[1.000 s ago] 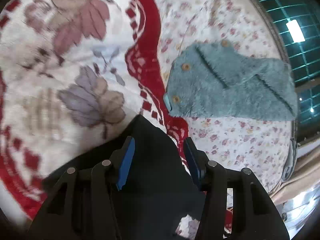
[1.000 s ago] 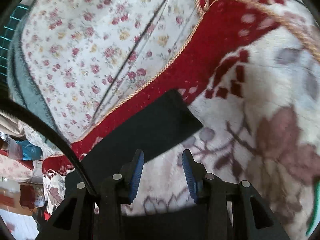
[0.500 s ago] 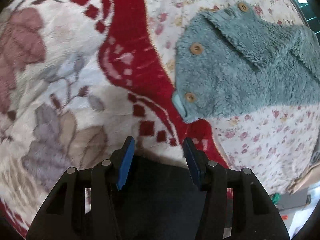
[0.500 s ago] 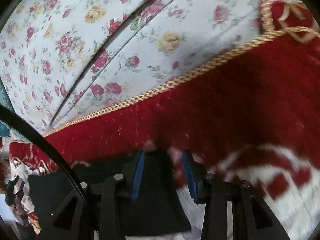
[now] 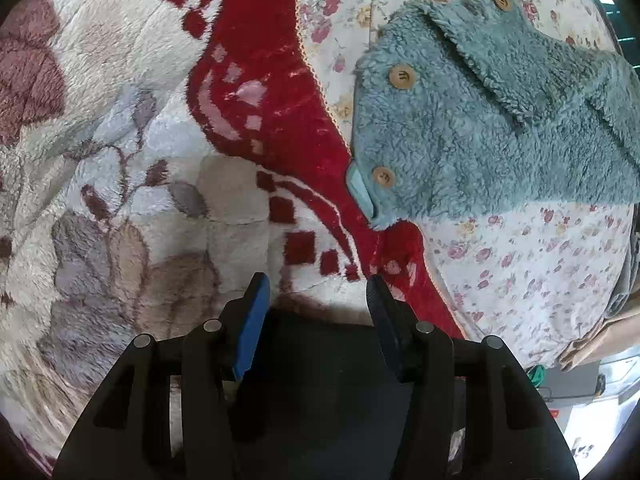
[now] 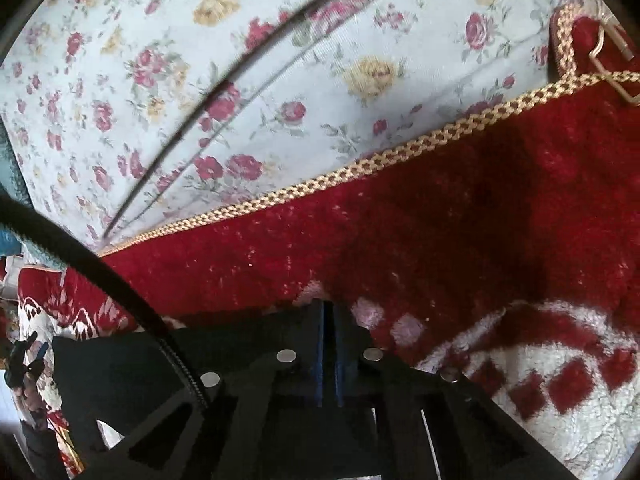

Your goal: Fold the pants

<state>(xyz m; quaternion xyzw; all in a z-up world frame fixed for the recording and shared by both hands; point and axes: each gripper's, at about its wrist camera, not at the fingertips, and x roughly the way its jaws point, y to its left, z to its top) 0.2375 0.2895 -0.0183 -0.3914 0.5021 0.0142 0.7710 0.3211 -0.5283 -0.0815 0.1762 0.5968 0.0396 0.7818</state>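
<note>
The black pants (image 5: 320, 364) lie flat on a red and cream fleece blanket (image 5: 120, 160). In the left wrist view their edge sits between the fingers of my left gripper (image 5: 316, 292), which is open and low over the cloth. In the right wrist view my right gripper (image 6: 329, 320) is shut on the edge of the black pants (image 6: 120, 364), with the blue pads pressed together over the dark fabric.
A teal fleece jacket (image 5: 480, 128) with wooden buttons lies on a floral sheet (image 5: 540, 272) to the right of the blanket. The blanket's gold braided border (image 6: 360, 164) runs ahead of my right gripper. A black cable (image 6: 100, 276) crosses the right wrist view at left.
Both grippers have come down close to the pants' edge. The right gripper has gone from open to shut on the black fabric. The left gripper has stayed open.
</note>
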